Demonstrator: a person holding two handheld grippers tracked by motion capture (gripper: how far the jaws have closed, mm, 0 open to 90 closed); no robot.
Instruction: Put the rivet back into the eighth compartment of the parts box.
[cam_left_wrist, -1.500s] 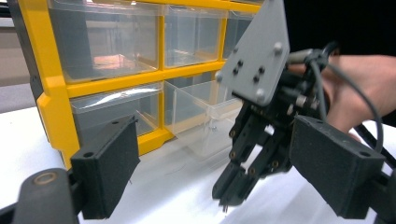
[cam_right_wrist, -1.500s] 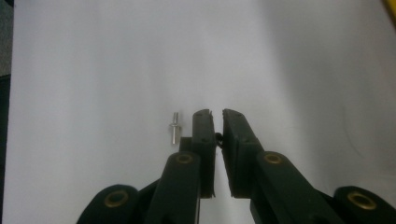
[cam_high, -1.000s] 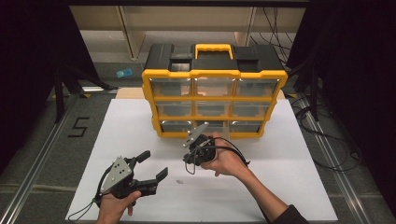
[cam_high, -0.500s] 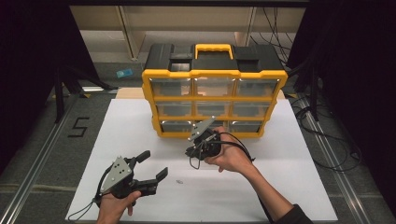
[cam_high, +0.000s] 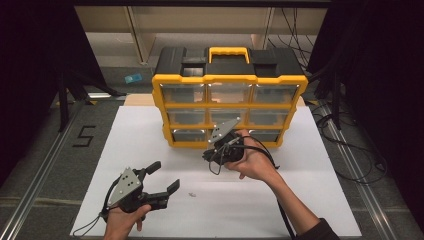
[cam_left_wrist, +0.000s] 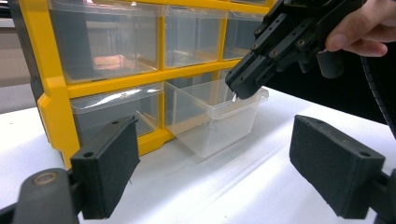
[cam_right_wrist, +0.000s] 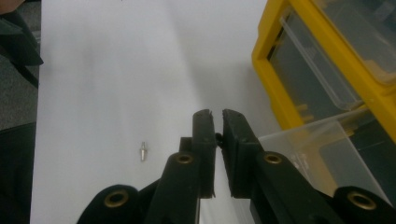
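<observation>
A yellow organizer (cam_high: 229, 80) with clear drawers stands at the back of the white table. Its bottom middle drawer (cam_left_wrist: 233, 119) is pulled out, seen also as the drawer (cam_right_wrist: 327, 140) in the right gripper view. My right gripper (cam_high: 212, 152) hangs tip-down over that drawer's front rim, jaws pressed on a tiny metal part. The same right gripper (cam_left_wrist: 240, 91) shows a small glint at its tip; up close, the right gripper (cam_right_wrist: 218, 114) has a thin gap between its jaws. My left gripper (cam_high: 166, 175) rests open near the front edge, left gripper (cam_left_wrist: 217, 140) facing the drawer.
A small silver screw (cam_high: 190, 194) lies loose on the white board between the two grippers, the same screw (cam_right_wrist: 143, 151) left of the right jaws. Cables trail at the right of the table (cam_high: 325, 165). A black "5" mark (cam_high: 84, 136) sits on the floor at left.
My right gripper has moved away from me and slightly right, from over the table toward the organizer, ending above the open drawer. The left gripper has stayed put.
</observation>
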